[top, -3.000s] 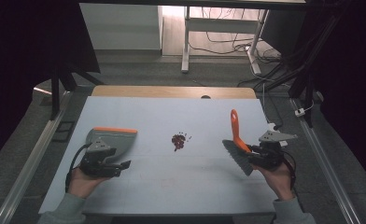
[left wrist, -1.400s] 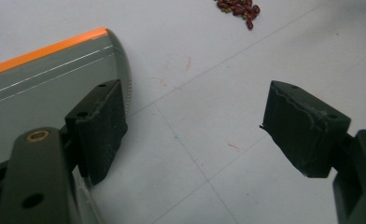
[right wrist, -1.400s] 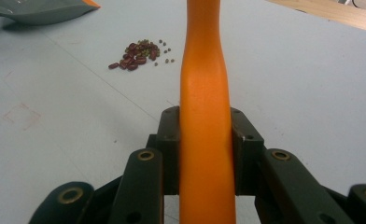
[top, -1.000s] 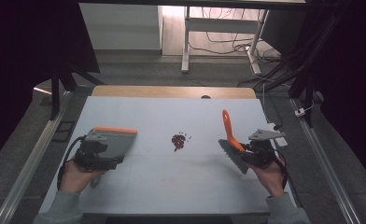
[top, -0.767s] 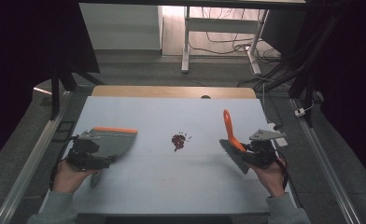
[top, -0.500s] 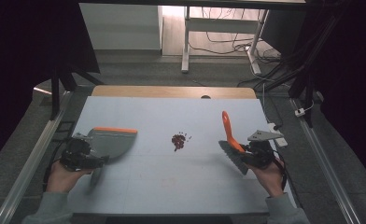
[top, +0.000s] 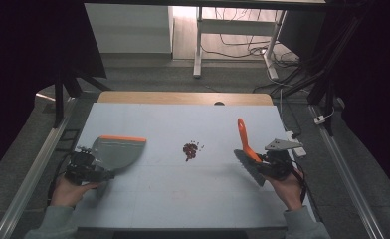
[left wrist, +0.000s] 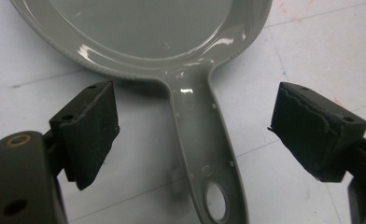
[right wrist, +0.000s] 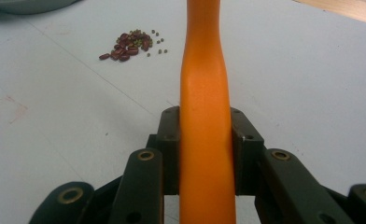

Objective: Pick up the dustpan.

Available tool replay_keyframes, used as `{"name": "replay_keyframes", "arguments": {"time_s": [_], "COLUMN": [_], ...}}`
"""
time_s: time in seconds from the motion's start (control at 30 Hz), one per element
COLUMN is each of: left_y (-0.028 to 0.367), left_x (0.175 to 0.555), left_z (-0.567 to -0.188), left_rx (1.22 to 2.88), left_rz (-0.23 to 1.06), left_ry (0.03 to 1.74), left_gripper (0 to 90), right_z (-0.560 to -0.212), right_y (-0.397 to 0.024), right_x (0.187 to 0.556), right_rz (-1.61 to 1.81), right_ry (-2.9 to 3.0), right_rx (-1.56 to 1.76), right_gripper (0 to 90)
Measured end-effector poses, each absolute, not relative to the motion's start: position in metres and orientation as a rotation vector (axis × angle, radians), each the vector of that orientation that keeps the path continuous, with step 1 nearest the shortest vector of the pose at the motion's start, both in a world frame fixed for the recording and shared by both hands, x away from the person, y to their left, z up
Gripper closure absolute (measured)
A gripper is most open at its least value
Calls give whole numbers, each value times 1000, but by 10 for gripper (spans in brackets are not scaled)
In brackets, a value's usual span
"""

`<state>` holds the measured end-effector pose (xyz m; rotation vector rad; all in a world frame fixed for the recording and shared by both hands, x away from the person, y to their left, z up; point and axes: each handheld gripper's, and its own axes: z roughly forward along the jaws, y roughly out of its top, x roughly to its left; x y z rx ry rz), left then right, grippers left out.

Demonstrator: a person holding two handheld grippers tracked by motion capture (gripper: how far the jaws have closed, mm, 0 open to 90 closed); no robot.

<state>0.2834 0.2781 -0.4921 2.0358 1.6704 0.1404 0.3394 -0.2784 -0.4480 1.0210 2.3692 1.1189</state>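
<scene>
Left tool [left wrist: 193, 135] back, newly wide astride dustpan handle [left wrist: 204, 154].

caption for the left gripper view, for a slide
Open left tool straddling the grey dustpan handle on the table.

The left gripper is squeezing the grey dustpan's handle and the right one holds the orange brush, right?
Not quite. In the left gripper view the left gripper is open, its jaws apart on either side of the dustpan's handle without touching it. The right gripper does hold the orange brush.
</scene>
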Motion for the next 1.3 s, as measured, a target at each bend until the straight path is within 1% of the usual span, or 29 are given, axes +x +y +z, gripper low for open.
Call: {"name": "replay_keyframes", "arguments": {"time_s": [0.27,0.4,0.5,0.93,1.13,1.2,1.3], "left_y": [273,273,272,273,274,276,277], "left_x": [292,295,297,300,300,300,299], "left_z": [-511,-516,-518,-523,-523,-523,-524], "left_rx": [2045,2040,2039,1980,1958,1949,1945], "left_rz": [59,53,73,97,104,106,97], "left_ry": [1680,1691,1699,1733,1751,1755,1748], "left_gripper": [162,184,218,438,578,606,615], "right_z": [-449,-450,-449,-450,-451,-452,-452], "right_y": [-278,-278,-279,-277,-278,-278,-278], "right_x": [340,339,338,338,339,339,339], "right_rz": [1113,1110,1110,1103,1099,1094,1093], "right_ry": [2371,2371,2369,2371,2370,2373,2374], "right_rx": [1024,1025,1024,1028,1030,1030,1029], "right_gripper": [704,704,704,704,704,704,704]}}
